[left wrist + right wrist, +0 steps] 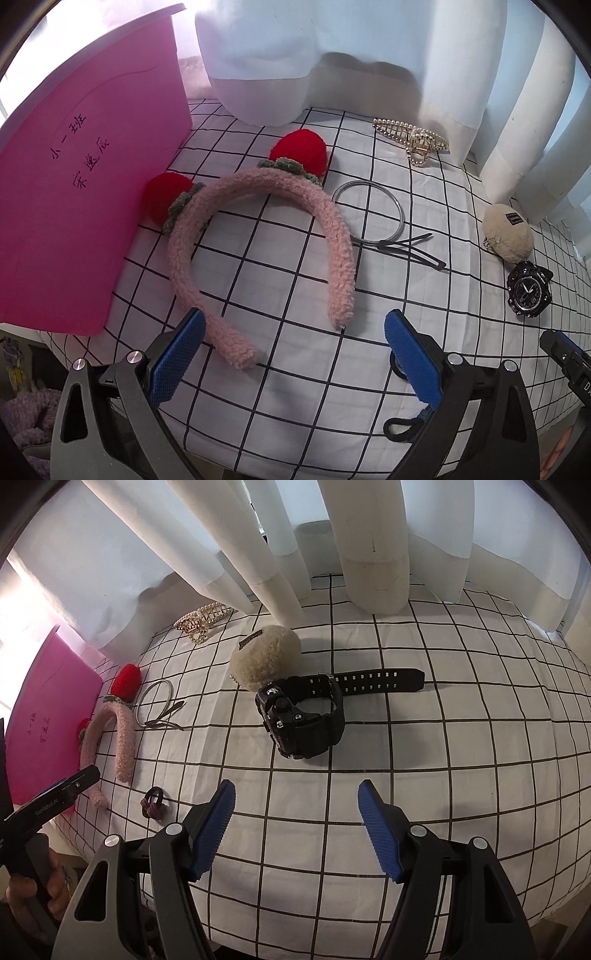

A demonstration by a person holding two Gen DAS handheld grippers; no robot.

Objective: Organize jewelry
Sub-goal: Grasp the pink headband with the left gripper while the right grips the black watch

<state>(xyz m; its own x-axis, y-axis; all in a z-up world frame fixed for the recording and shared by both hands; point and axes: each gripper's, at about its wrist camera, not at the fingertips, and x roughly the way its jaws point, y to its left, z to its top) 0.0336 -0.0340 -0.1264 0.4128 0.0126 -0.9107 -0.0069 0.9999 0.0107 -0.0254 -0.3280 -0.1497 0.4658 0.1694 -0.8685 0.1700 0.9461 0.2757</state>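
The step in hand looks like the approach to a first pick: each tool hangs over the grid-patterned sheet (424, 775) with nothing gripped yet.

The left tool (293, 354) sits low in the left wrist view, and the fuzzy pink headband (258, 236) with its two red pompoms lies in the middle of that frame. One end of the band runs down to just beside the left pad, and the other ends a little above the gap between the pads. To take it well, I would close across one arm of the band near its end, where the plush is narrow enough to fit, rather than try to span the whole arch. The plush will compress, so a firm squeeze is wanted, and a lift straight up keeps the pompoms from dragging on the pink folder (85, 177) at the left edge.

The right tool (295, 830) points at the black wristwatch (303, 716) in the centre of the right wrist view. The watch stands on its side, with its strap trailing to the right and the beige plush charm (266, 657) touching it from behind. Gripping across the case or the curled strap looks safer than the loose tail.

Both tools stand wide apart, holding and touching nothing. The pearl hair claw (413, 140), silver bangle (369, 210) and black hair clip (410, 251) wait upper right in the left wrist view. A small dark hair tie (153, 801) lies lower left in the right wrist view.
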